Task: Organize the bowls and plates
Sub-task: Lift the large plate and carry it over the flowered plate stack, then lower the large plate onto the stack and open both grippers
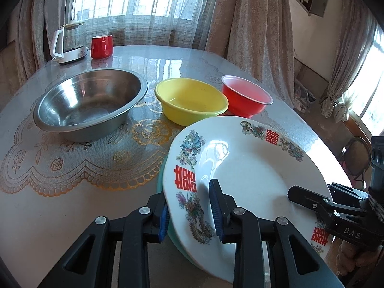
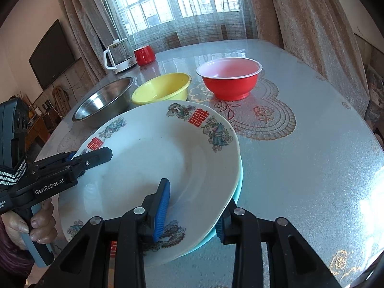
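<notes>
A white plate (image 1: 252, 168) with red characters and dragon patterns lies on a turquoise plate (image 1: 165, 168) near the table's front edge. My left gripper (image 1: 189, 212) straddles the plates' left rim, one blue-padded finger above and one below, closed on both. My right gripper (image 2: 189, 212) clamps the plates' right rim (image 2: 230, 184) the same way. Each gripper shows in the other's view: the right one (image 1: 312, 201) and the left one (image 2: 91, 158). Behind stand a steel bowl (image 1: 88, 100), a yellow bowl (image 1: 192, 100) and a red bowl (image 1: 247, 98).
A glass kettle (image 1: 69, 43) and a red mug (image 1: 102, 46) stand at the table's far left. The table (image 2: 300, 168) has a glass top over a lace cloth. Curtains and windows are behind; a TV (image 2: 54, 55) hangs on the left wall.
</notes>
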